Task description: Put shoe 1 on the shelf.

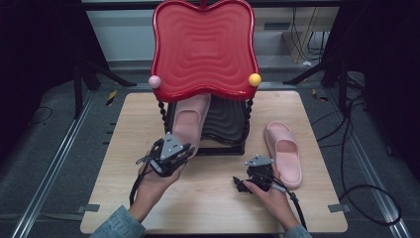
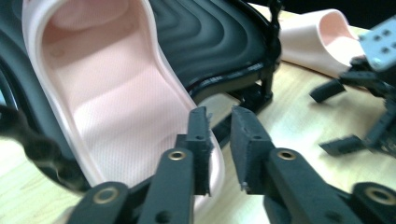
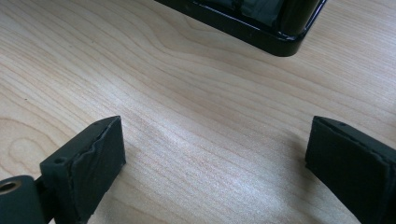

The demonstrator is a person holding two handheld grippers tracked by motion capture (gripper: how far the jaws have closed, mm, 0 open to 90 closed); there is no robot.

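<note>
My left gripper pinches the heel rim of the pink slipper lying on the black lower tray at twelve o'clock. My right gripper hangs spread above the table; the second slipper lies at three o'clock.

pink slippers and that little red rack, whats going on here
A person works at a wooden table with a gripper in each hand. The left gripper is at the heel of one pink slipper, which lies on the black lower shelf of a rack with a red top tray. Its jaws stand narrow, with the heel rim at the left pad; a firm grip cannot be told. The second slipper lies on the table to the right. The right gripper rests open over bare wood near it.
</note>
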